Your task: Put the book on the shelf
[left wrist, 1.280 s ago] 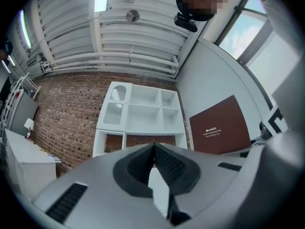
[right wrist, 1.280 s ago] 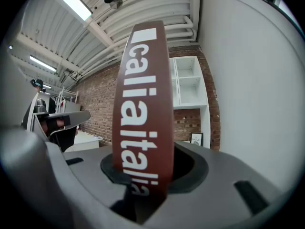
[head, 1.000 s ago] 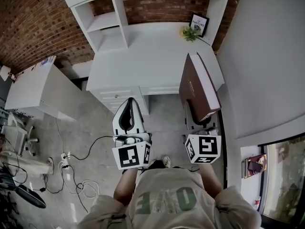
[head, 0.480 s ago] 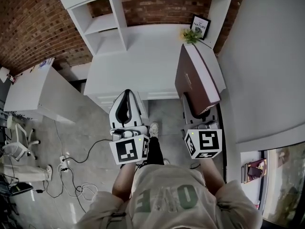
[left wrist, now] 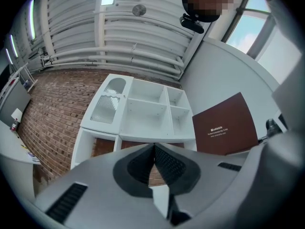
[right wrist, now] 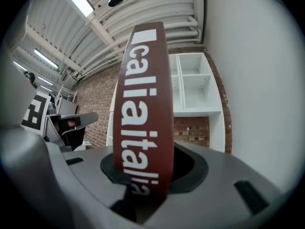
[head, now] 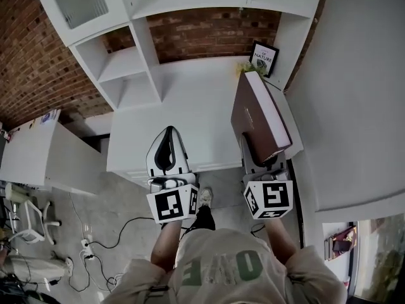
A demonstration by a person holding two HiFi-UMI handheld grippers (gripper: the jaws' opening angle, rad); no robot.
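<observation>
Right gripper view: lettering on book

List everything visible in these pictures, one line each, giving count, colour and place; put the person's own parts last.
Book: one, dark brown, over the desk's right end, between the right gripper's jaws.
Shelf unit: one, white, against the brick wall.
Desk: one, white, below the shelves.
Framed picture: one, black frame, desk's back right corner.
Plant: one, yellow-green, beside the picture.
Side table: one, white, far left.
Cables: several, dark, floor at lower left.
Left gripper: one, white and black, shut, empty, over the desk's front.
Right gripper: one, shut on the book.
Shirt: one, pale with green letters, bottom centre.
</observation>
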